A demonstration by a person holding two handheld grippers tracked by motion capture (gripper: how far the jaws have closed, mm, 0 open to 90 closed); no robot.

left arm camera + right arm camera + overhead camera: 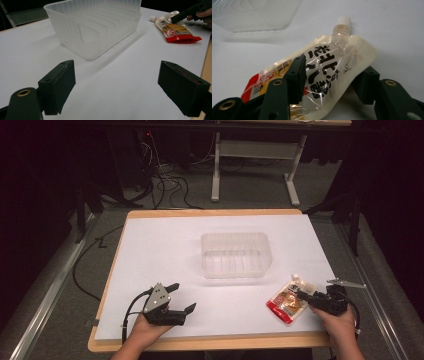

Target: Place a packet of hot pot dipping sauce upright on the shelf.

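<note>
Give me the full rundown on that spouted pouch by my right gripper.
The spouted pouch is a soft, glossy plastic sachet, cream with black lettering, a red band at its bottom end and a white screw cap on a short neck. It lies flat on the white table cover, near the front right corner, spout pointing away, just right of the clear plastic tub. The right gripper has a jaw against each side; it looks pinched, not lifted.

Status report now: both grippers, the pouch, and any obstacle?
Left gripper open, idle over the paper. Right gripper jaws around spouted pouch, closure unclear. Clear plastic bin empty, path unobstructed.
</note>
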